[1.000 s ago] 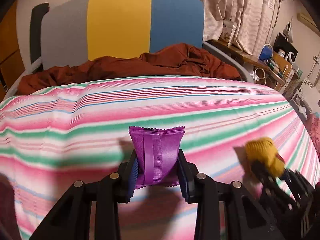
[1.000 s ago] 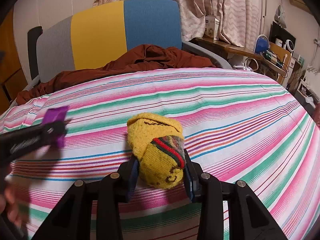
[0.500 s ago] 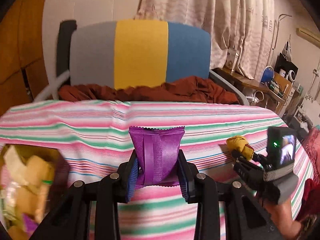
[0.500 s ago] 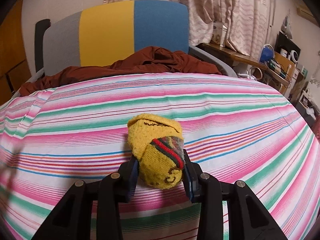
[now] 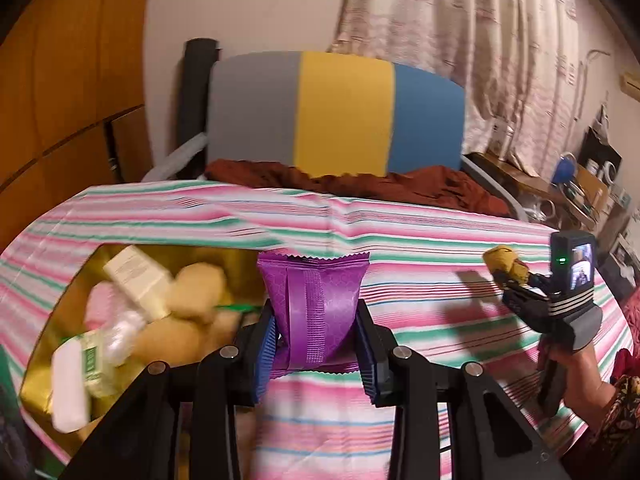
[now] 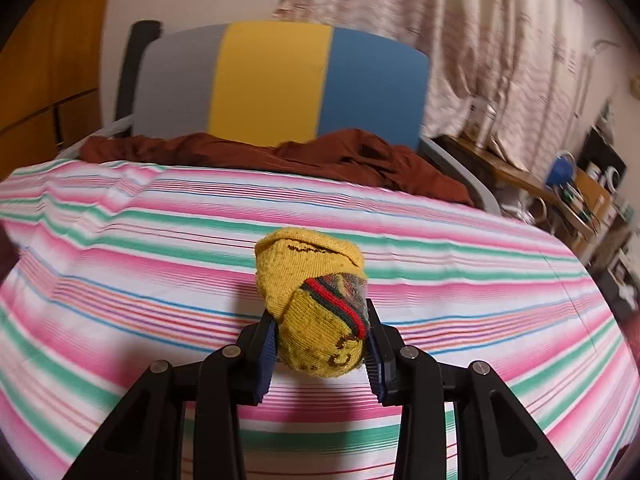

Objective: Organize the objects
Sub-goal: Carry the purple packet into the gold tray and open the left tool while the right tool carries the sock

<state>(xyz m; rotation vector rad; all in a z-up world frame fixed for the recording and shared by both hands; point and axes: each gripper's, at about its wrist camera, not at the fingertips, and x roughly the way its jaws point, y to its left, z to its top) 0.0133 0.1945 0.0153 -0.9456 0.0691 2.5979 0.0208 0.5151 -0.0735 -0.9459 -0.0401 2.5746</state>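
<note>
Two grips are loaded: our left gripper (image 5: 316, 344) clamps a purple packet (image 5: 312, 308) beside the gold box (image 5: 80, 280) at the bed's left edge; our right gripper (image 6: 320, 352) pinches a rolled yellow sock (image 6: 312, 300) over mid-bed (image 6: 480, 280); we judge the next move is releasing the packet over that box.

A home bedroom: a bed under a pink, green and white striped sheet (image 6: 440, 240), a grey, yellow and blue padded headboard (image 6: 276, 84) behind it, pale patterned curtains (image 6: 460, 40) and a cluttered wooden side shelf (image 6: 560, 188) beside the headboard.
</note>
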